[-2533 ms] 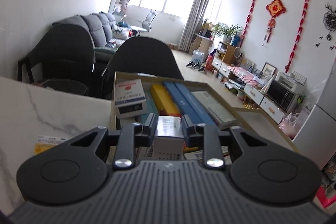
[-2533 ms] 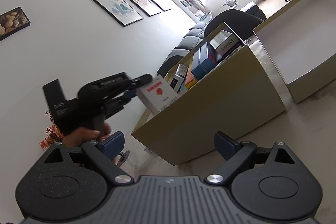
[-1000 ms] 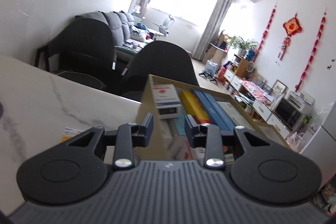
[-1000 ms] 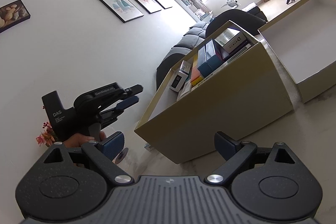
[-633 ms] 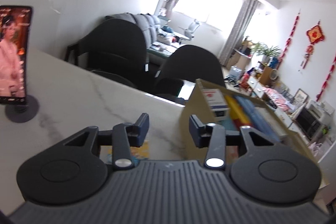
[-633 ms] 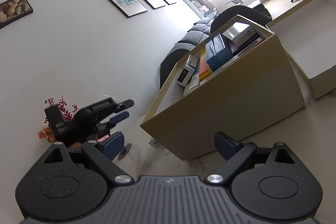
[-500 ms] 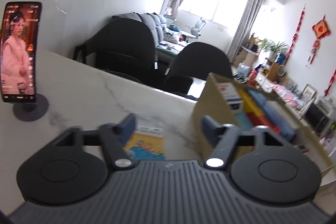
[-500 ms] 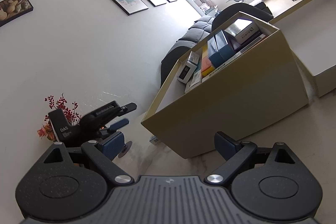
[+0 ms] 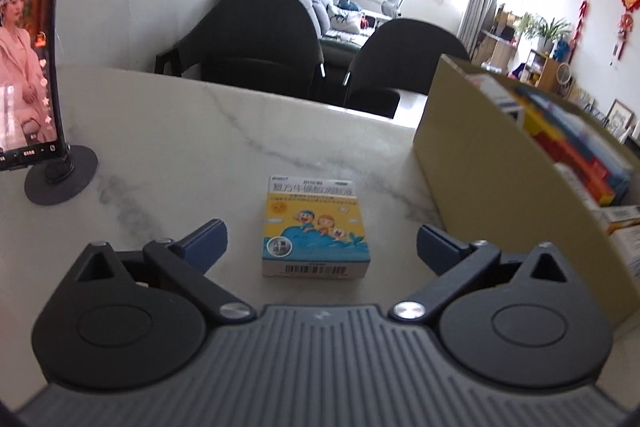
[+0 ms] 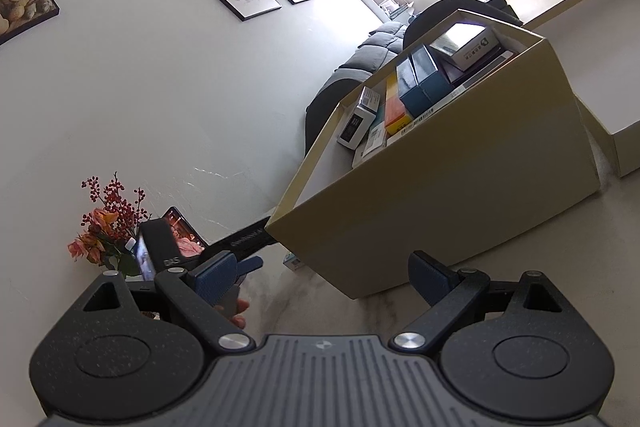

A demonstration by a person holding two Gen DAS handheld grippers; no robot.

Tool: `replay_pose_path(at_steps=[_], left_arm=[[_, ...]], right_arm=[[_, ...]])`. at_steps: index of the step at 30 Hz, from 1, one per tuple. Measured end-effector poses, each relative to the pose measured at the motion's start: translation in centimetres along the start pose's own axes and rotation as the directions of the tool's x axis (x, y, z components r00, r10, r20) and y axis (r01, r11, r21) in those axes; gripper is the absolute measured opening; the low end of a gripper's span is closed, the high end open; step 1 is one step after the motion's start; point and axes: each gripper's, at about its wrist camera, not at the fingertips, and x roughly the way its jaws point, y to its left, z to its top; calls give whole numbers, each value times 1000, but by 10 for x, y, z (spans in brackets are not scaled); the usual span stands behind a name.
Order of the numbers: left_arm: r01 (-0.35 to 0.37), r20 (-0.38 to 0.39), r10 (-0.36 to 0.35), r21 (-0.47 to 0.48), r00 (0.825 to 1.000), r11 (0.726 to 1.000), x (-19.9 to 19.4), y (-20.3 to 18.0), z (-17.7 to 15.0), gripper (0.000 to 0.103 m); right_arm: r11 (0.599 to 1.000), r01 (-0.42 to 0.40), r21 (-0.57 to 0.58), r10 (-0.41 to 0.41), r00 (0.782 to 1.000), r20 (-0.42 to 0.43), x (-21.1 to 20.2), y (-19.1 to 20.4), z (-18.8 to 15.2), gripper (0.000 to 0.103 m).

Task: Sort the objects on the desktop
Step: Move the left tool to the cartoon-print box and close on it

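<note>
A small yellow and blue medicine box lies flat on the white marble table, left of the tan cardboard box. My left gripper is open and empty, its fingers on either side of the medicine box and a little short of it. The tan box holds several packs standing on edge. My right gripper is open and empty, low over the table in front of the tan box. The left gripper and the medicine box show at the tan box's left corner.
A phone on a round stand plays a video at the far left. Two dark chairs stand behind the table's far edge. A red flower bunch stands by the wall. A second, shallow box lies right of the tan box.
My left gripper let go of a white box into the tan box, swung left and down, and opened wide around the yellow medicine box. My right gripper stayed open and barely moved.
</note>
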Motion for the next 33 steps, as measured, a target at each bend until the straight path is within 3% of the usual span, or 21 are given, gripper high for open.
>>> replay_pose_path(at_steps=[13,15,17,19,33], left_arm=[[-20,-37,20,3,999,1000,12,3,-9,100],[-19,-39,19,0,999,1000,12,3,-11,94],[-14,-35,13,-8,999,1000,12,5,-12,78],[-5,-30,4,-19,1000,1000,12,7,-13,69],[48,-17,-49,-41,999,998,-4,17,-19,67]], right_arm=[[1000,0,7,0,1000,-18,7,-2,-1,94],[1000,1,9,-1,1000,-19,8,-2,-1,94],[1000,2,10,-2,1000,-20,8,-2,-1,94],[1000,2,10,-2,1000,-20,8,-2,-1,94],[1000,-8,-5,8,1000,-17,7,6,-1,94]])
